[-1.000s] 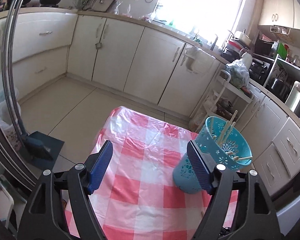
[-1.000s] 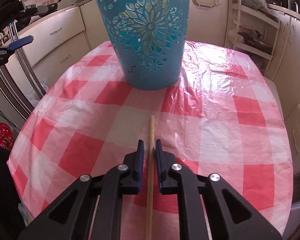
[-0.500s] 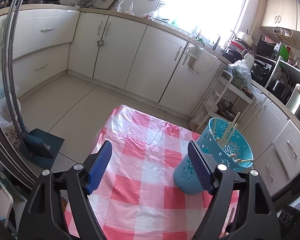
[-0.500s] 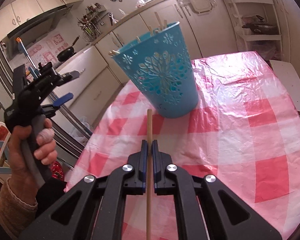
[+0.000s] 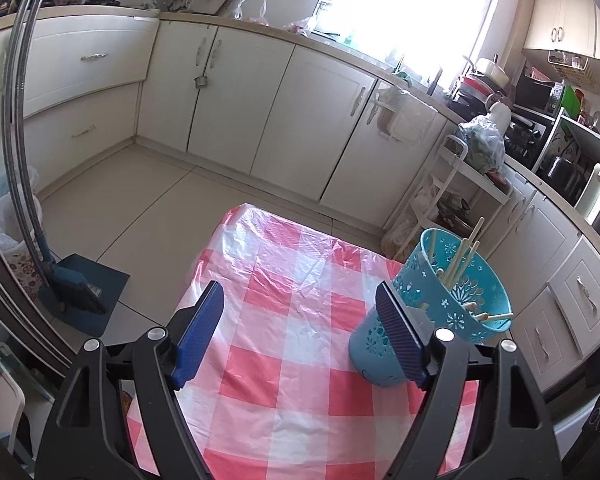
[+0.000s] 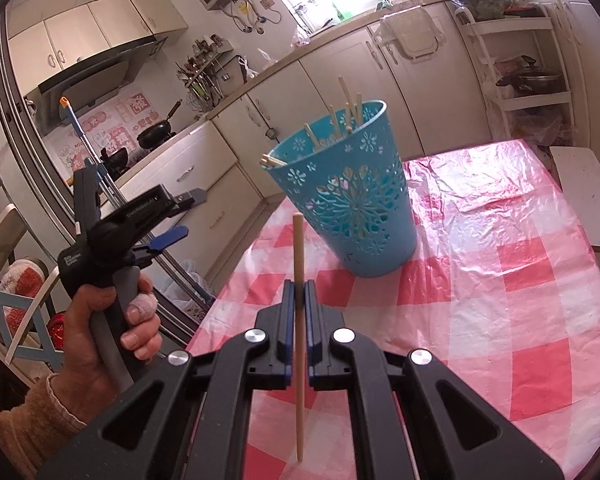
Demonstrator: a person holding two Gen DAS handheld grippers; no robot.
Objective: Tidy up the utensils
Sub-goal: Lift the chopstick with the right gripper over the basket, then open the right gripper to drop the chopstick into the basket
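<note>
Thin pale wooden chopstick [image 6: 298,320] clamped upright in right gripper [image 6: 299,294], above red-and-white checked plastic tablecloth [image 6: 520,320], w/ bare cloth around. Blue perforated plastic basket [image 6: 352,204] near far-left edge holds more chopsticks. Left gripper [image 5: 300,332] wide apart, empty.

Turquoise holder [image 6: 354,204] with cut-out flower pattern; pale wooden chopstick [image 6: 299,320]; red-and-white checked tablecloth [image 6: 520,280]; blue gripper pads [image 5: 198,334].
</note>
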